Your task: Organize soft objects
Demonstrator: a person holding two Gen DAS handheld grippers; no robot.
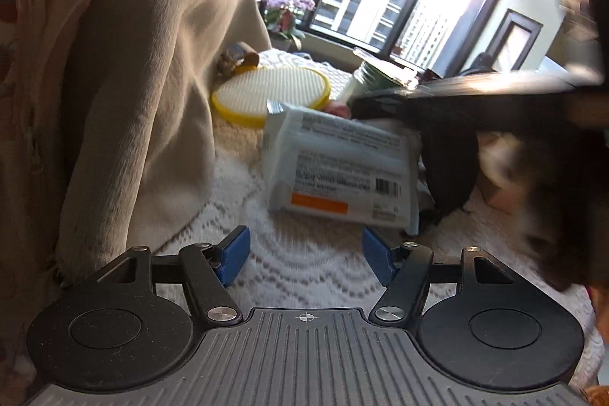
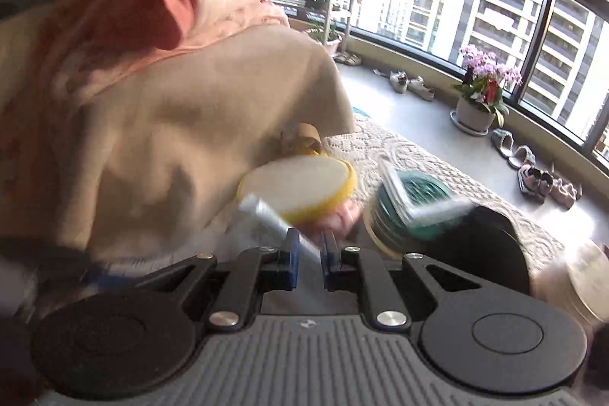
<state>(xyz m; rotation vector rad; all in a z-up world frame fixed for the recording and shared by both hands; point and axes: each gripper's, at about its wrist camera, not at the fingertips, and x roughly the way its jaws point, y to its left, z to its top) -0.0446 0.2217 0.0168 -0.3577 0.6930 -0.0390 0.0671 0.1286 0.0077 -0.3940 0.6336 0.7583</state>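
Left of the wipes pack hangs a beige garment. The pack is soft, white, with printed text, barcode and orange strip, just before the yellow-rimmed disc. The left claw gapes empty; the right claw pinches the pack's edge.

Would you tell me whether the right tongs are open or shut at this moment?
Shut on the white wipes packet: in the right wrist view the right tongs pinch its edge between the blue pads.
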